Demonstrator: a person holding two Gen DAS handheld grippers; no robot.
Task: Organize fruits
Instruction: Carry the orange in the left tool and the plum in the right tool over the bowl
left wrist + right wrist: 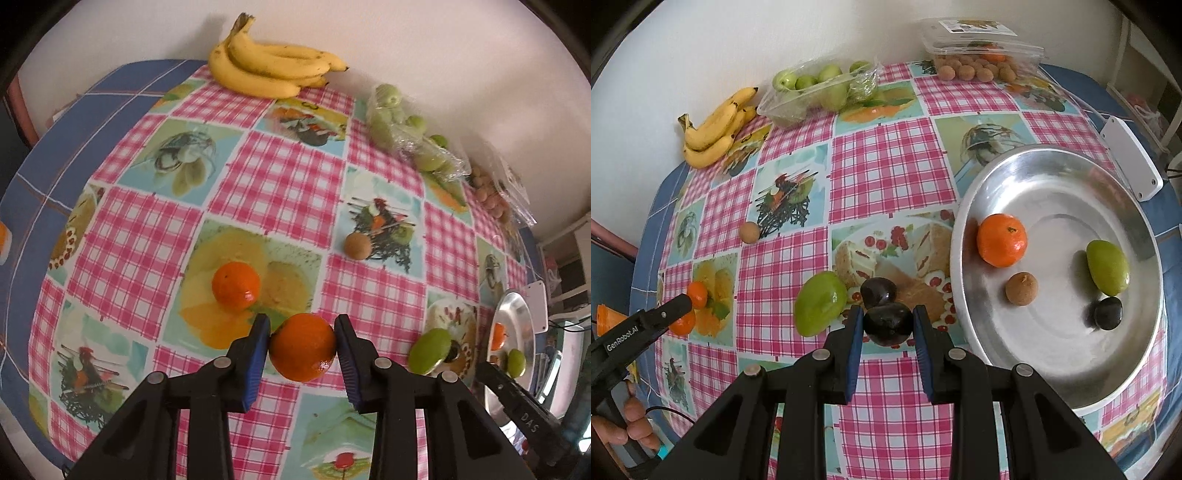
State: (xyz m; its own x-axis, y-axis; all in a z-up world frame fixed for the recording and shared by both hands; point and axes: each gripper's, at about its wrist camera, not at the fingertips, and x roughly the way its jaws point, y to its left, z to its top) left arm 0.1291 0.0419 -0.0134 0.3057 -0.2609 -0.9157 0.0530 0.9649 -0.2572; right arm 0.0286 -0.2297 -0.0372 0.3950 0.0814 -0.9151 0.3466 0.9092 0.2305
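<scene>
Two clamped grippers: left gripper on orange, right gripper on plum.

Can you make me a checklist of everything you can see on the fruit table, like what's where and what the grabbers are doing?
Surface: table under checked cloth.
Job's things: metal tray holds a tangerine, green fruit, brown fruit, dark plum; loose tangerine and small brown fruit on the cloth.
Clutter: bananas, two plastic punnets.
Grippers: left gripper shut on an orange tangerine; right gripper shut on a dark plum.
Cables: thin black lead beside the hand.
Surroundings: white wall.
</scene>
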